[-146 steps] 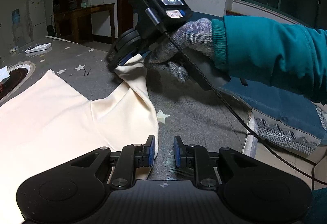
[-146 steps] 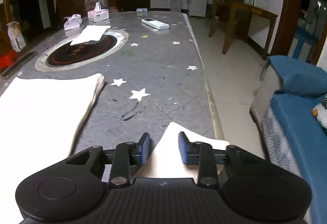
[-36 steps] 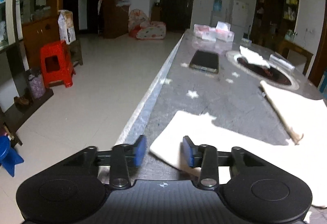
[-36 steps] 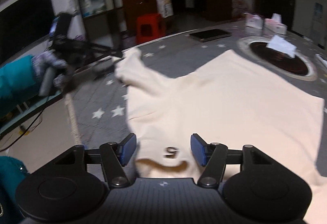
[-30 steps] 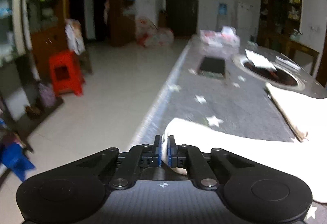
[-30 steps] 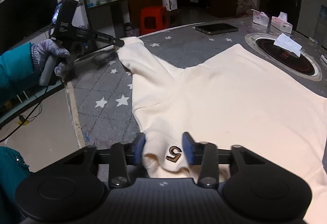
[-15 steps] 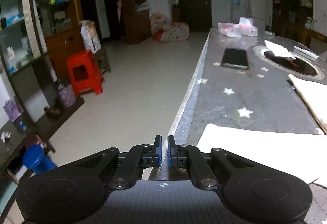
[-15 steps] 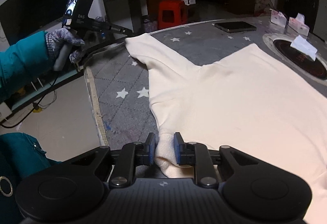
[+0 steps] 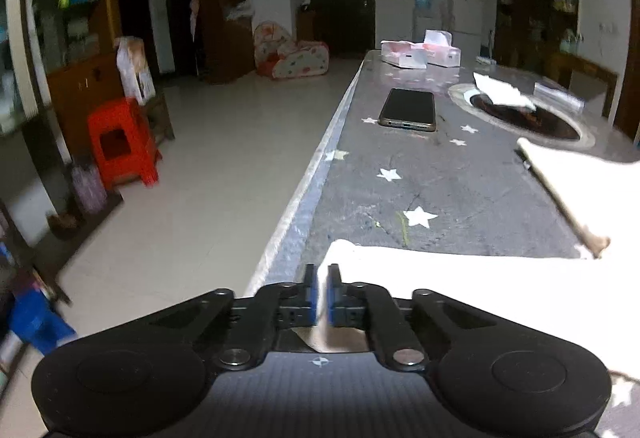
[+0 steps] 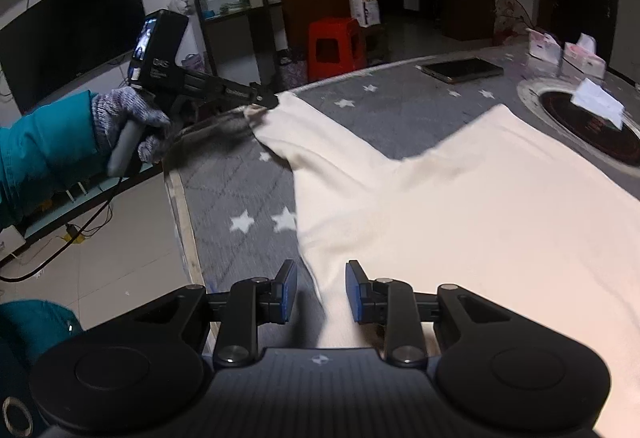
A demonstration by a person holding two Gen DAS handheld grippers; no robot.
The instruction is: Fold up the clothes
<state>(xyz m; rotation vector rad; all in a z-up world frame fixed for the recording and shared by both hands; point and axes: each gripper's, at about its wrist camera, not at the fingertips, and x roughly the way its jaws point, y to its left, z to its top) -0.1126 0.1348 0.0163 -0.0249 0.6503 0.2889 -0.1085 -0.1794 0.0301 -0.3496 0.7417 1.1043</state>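
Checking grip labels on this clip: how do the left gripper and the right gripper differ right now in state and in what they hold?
The left gripper is shut, pinching the sleeve end of the cream shirt; the right gripper has just been opening, its fingers apart with the shirt's near edge loose between them. The left gripper sits at the table edge; the right one sits over the shirt's body. Both are black with blue pads and point downward.
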